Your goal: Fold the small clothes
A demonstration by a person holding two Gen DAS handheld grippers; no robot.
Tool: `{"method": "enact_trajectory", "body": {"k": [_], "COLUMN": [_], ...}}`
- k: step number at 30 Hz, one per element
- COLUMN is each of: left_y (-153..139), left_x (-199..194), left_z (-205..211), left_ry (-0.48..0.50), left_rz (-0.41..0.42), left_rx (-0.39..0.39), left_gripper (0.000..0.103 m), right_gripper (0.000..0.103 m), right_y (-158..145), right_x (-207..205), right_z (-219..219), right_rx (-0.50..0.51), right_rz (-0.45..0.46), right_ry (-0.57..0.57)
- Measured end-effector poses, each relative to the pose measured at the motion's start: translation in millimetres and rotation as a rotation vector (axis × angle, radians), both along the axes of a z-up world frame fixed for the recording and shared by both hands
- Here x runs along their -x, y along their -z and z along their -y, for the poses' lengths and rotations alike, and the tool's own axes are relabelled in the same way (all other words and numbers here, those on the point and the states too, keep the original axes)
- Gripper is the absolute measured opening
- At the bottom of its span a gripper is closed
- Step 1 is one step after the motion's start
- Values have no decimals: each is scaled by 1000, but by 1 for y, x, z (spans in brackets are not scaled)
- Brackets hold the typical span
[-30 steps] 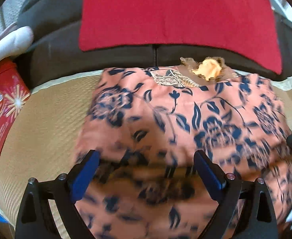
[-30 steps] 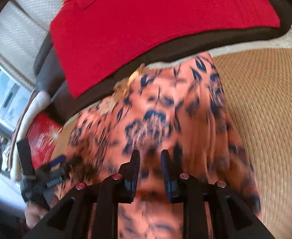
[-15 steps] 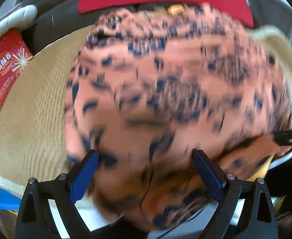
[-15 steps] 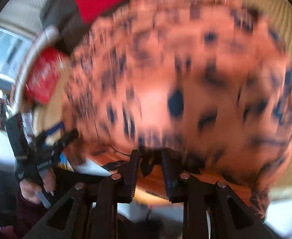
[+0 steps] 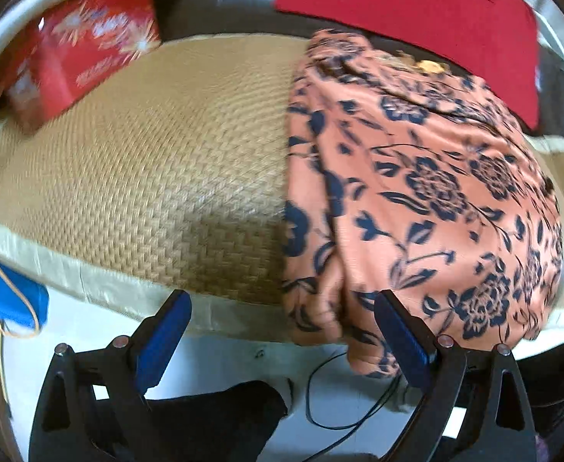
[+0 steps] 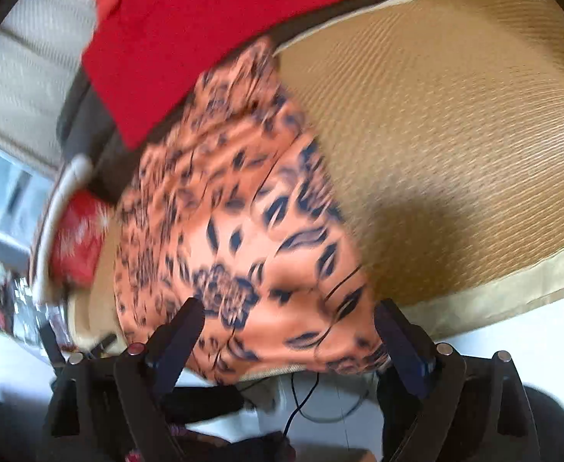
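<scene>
An orange garment (image 5: 416,200) with a navy flower print lies on a woven straw mat (image 5: 166,177), its collar at the far end by a red cloth. Its near edge droops over the mat's front border. My left gripper (image 5: 284,331) is open, and the garment's hanging corner sits just inside its right finger (image 5: 401,335) without being pinched. In the right wrist view the garment (image 6: 243,238) is blurred. My right gripper (image 6: 289,333) has its jaws opening wide. The near edge of the fabric lies between them, and the pads do not press on it.
A red printed box (image 5: 82,50) stands at the mat's far left corner. A red cloth (image 5: 409,11) covers the dark sofa back behind. A blue item (image 5: 5,292) lies off the mat's left front. A black cable (image 5: 332,396) runs over the white floor below.
The right gripper's narrow jaws have spread wide and let the fabric's edge drop. The left gripper has shifted left, so the garment now fills only the right of its view.
</scene>
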State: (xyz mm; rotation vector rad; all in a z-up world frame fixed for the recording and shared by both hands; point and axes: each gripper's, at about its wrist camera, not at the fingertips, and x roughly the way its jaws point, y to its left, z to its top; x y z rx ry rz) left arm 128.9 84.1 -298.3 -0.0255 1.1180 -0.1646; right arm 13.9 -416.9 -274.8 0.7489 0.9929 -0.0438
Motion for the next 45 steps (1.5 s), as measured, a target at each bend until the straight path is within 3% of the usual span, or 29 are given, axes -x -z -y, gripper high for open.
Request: {"method": "enact_trajectory", "body": {"k": [6, 15, 17, 18, 19, 22, 23, 25, 29, 30, 33, 36, 38, 39, 40, 42, 43, 45], "left_y": [22, 42, 47, 49, 50, 50, 47, 40, 35, 34, 38, 31, 30, 30, 31, 32, 28, 16], "left_x": [-7, -5, -2, 1, -1, 3, 6, 11, 12, 10, 2, 2, 0, -2, -4, -5, -3, 1], "left_z": [-9, 18, 26, 31, 32, 42, 47, 55, 58, 55, 45, 35, 34, 32, 32, 37, 38, 42], "left_ry": [-68, 2, 26, 42, 57, 105, 125, 153, 162, 154, 98, 72, 74, 76, 86, 104, 114, 146], "left_rz": [-86, -130, -140, -141, -142, -137, -120, -83, -81, -94, -133, -94, -75, -75, -91, -101, -84, -42], "left_rx": [82, 132, 139, 135, 137, 165, 163, 156, 163, 160, 133, 169, 178, 175, 176, 182, 180, 196], "left_gripper": [96, 93, 82, 73, 56, 22, 17, 14, 15, 20, 77, 80, 78, 56, 16, 11, 10, 10], "right_gripper": [91, 85, 67, 63, 55, 18, 12, 12, 12, 12, 16, 22, 36, 37, 37, 27, 9, 9], "right_y": [32, 81, 86, 87, 85, 75, 71, 64, 56, 58, 65, 64, 70, 76, 79, 80, 77, 66], "right_x": [-2, -16, -19, -20, -19, -18, -18, -17, -16, -15, -15, -24, -29, -32, -30, -29, -28, -26], "right_z": [6, -18, -27, -29, -32, -44, -50, -57, -64, -61, -52, -49, -55, -54, -53, -53, -54, -58], "right_rx": [-14, 53, 78, 76, 80, 91, 111, 133, 82, 66, 40, 65, 60, 48, 43, 57, 57, 67], "right_rz": [-139, -257, -262, -250, -229, -180, -169, -141, -100, -110, -132, -135, -148, -146, -138, -133, -121, -75], "right_ry": [47, 34, 26, 22, 12, -39, -54, -87, -77, -76, -59, -82, -88, -88, -90, -95, -105, -135]}}
